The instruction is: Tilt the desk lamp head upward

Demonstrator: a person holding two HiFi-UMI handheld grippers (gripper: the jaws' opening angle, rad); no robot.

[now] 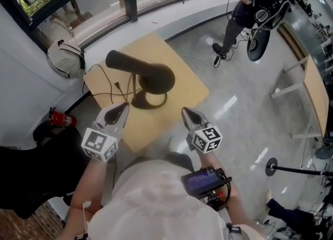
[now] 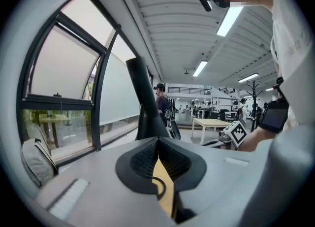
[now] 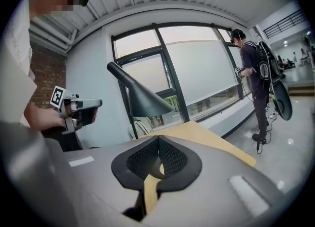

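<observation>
By the window wall, a small wooden tabletop (image 1: 187, 90) carries the black desk lamp (image 1: 136, 85), set near its middle where both hands can reach it. Its cone head (image 3: 142, 100) slopes down over the ring base (image 1: 156, 102), so the lift looks not yet begun. A cord (image 1: 104, 96) trails off the left edge. The left gripper (image 1: 123, 108) and right gripper (image 1: 186, 112) flank the lamp at the near edge. Both have their jaws pressed together and empty, and neither touches it.

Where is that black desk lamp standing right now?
In the head view the desk lamp stands on the small wooden table by the window, just beyond the left gripper and right gripper.
</observation>
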